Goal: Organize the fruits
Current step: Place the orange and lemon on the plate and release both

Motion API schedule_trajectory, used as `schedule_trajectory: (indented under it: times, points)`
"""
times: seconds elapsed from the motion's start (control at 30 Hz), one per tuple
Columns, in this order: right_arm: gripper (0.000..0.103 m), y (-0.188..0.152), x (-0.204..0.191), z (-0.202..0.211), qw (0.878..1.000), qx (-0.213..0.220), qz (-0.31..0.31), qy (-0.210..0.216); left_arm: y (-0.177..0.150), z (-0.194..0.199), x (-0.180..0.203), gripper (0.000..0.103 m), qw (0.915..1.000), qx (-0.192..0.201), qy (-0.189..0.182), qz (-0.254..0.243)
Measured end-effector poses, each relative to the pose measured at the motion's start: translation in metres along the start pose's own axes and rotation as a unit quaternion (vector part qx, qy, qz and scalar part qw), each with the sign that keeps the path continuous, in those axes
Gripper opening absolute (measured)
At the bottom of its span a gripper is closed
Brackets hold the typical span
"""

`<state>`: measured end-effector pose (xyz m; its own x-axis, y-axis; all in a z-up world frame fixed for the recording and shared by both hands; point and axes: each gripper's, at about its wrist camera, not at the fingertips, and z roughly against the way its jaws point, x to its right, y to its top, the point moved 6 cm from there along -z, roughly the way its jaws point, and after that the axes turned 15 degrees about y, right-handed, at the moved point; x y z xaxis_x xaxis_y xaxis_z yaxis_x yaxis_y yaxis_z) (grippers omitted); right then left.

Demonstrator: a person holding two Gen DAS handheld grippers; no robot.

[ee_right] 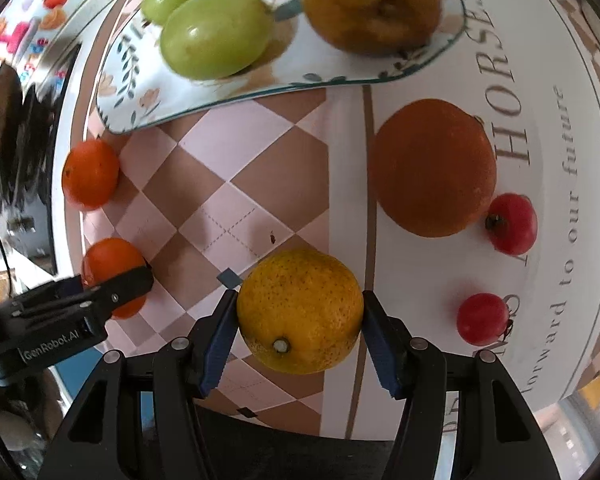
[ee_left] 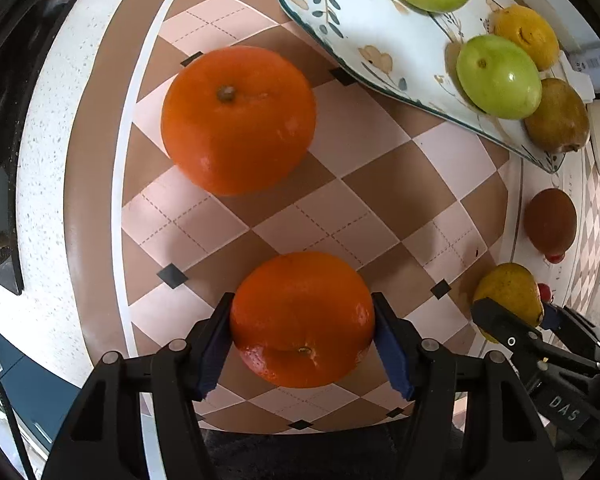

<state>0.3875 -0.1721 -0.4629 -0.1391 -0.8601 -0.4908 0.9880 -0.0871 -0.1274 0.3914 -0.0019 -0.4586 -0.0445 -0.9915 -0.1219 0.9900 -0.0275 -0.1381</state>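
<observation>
Left hand-held gripper [ee_left: 302, 346] half closed, pads pressed on an orange [ee_left: 302, 319], right hand-held gripper [ee_right: 299, 338] likewise clamping a lemon [ee_right: 300, 311] on the surface [ee_right: 236, 184]

I take this for a home kitchen or dining corner: a table under a checkered tablecloth [ee_left: 340, 200], a flower-patterned plate [ee_left: 340, 0] of fruit at upper right, blue cabinet drawers [ee_left: 32, 396] at lower left, and a speckled white floor [ee_left: 40, 160] along the left edge.
</observation>
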Motion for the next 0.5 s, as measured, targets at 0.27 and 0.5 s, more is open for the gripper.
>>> schedule_trajectory:
  times: [0.27, 0.5]
  points:
    - [0.064, 0.002, 0.008, -0.002, 1.000, -0.002, -0.011, 0.007, 0.014, -0.002, 0.001, 0.063, 0.9999, 0.003, 0.009, -0.008]
    - [0.062, -0.004, -0.002, 0.000, 1.000, 0.005, 0.008, 0.004, 0.005, 0.009, 0.013, 0.062, 0.9999, 0.013, -0.001, -0.007]
